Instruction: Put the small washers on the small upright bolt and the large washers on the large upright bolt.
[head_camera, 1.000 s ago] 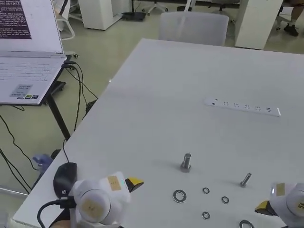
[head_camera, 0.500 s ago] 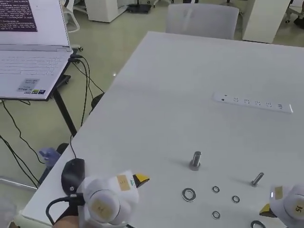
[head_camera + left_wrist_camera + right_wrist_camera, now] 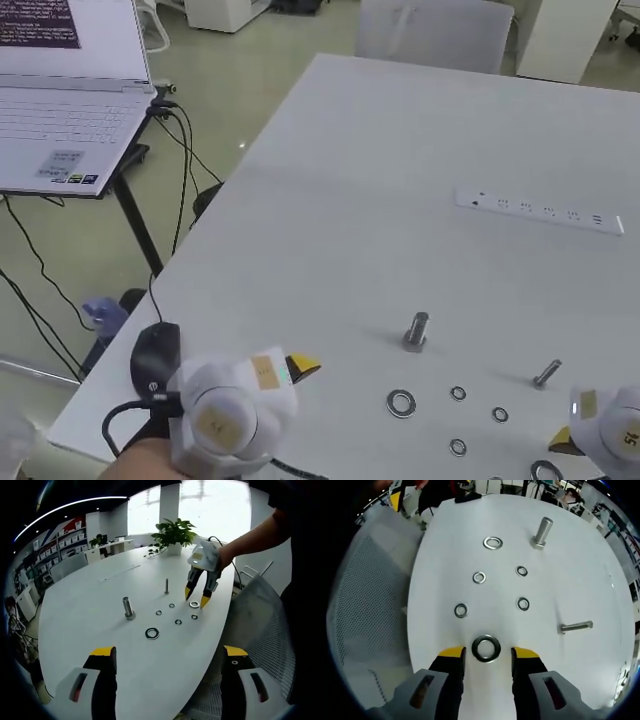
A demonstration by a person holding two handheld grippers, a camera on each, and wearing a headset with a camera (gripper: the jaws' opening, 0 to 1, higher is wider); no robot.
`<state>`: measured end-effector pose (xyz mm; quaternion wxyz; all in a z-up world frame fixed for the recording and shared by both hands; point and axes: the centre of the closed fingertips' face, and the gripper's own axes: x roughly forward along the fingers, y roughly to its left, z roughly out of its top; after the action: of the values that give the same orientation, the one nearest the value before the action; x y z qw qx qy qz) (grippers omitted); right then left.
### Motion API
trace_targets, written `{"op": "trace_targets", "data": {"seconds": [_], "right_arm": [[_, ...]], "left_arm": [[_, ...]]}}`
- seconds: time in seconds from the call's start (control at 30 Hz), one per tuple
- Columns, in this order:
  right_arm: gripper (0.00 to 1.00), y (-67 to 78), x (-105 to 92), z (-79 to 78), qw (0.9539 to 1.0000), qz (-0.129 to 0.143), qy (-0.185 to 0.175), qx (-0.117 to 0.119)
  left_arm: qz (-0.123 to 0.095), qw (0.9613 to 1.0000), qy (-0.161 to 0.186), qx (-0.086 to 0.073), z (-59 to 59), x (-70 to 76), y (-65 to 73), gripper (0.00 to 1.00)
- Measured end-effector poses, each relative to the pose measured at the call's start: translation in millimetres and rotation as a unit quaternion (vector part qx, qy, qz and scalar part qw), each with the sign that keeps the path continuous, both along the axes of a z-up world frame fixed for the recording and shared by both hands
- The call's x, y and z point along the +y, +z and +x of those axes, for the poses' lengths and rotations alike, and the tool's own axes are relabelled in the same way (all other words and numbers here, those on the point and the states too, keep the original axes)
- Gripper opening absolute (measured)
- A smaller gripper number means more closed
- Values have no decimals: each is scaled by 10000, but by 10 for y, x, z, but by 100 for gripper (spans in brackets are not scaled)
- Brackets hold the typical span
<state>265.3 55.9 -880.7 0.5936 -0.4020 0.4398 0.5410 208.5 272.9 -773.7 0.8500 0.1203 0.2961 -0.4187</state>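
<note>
Rt gripper (image 3: 488, 653) is held w/ jaws spread; large washer (image 3: 476, 648) is laid flat on table (image 3: 440, 555) btwn the tips. Large bolt (image 3: 540, 532) is stood well ahead. Left gripper (image 3: 167, 652), also spread, is farther off.

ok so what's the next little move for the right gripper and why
Probably ease the right gripper down and close it on the large washer. Its open jaws flank that washer, which lies flat and centred between them, and the large upright bolt stands bare, ready to take it.
</note>
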Motion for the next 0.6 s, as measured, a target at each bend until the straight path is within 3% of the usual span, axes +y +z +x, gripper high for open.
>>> {"op": "trace_targets", "data": {"seconds": [0.43, 0.6], "right_arm": [[25, 10, 2, -49, 9999, -92, 68, -29], [24, 10, 11, -48, 9997, -225, 106, 1]], "left_arm": [[-13, 10000, -10, 68, -53, 10, -25, 82], [-35, 10000, -4, 72, -64, 8, -16, 81]]}}
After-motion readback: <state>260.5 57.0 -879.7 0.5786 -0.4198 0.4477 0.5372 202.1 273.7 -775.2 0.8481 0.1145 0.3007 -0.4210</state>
